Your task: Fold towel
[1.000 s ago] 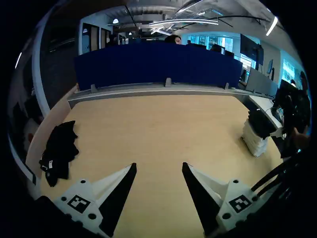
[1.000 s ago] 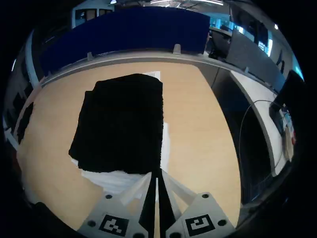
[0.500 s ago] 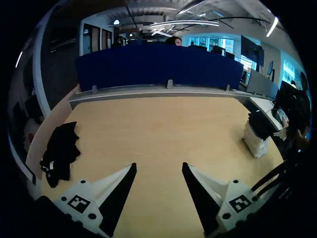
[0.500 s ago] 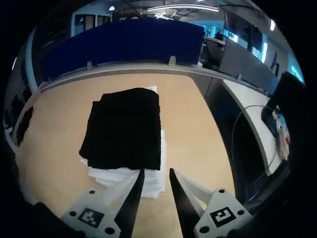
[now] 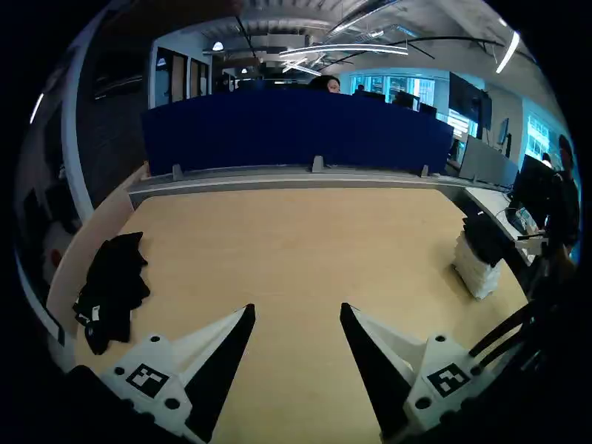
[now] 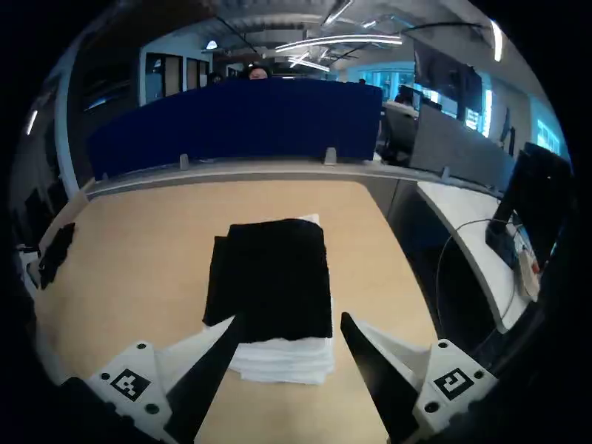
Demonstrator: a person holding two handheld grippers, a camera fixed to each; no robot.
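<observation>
A folded black towel (image 6: 272, 275) lies on top of a stack of folded white towels (image 6: 285, 358) on the wooden desk (image 6: 140, 251). My right gripper (image 6: 290, 331) is open, its fingertips on either side of the stack's near edge, holding nothing. In the left gripper view the same stack (image 5: 477, 255) sits far to the right near the desk's edge. My left gripper (image 5: 296, 314) is open over bare desk (image 5: 296, 244). A crumpled pile of black cloth (image 5: 111, 288) lies at the left edge of the desk, also seen small as dark cloth (image 6: 55, 253) in the right gripper view.
A blue partition (image 5: 296, 126) with a grey rail runs along the far side of the desk. A person's head (image 5: 325, 81) shows above it. To the right are a neighbouring desk (image 6: 473, 244) with cables and a dark monitor (image 6: 536, 200).
My right gripper has opened, from shut at the towel's near edge, and pulled back and up from the stack. The left gripper has barely moved.
</observation>
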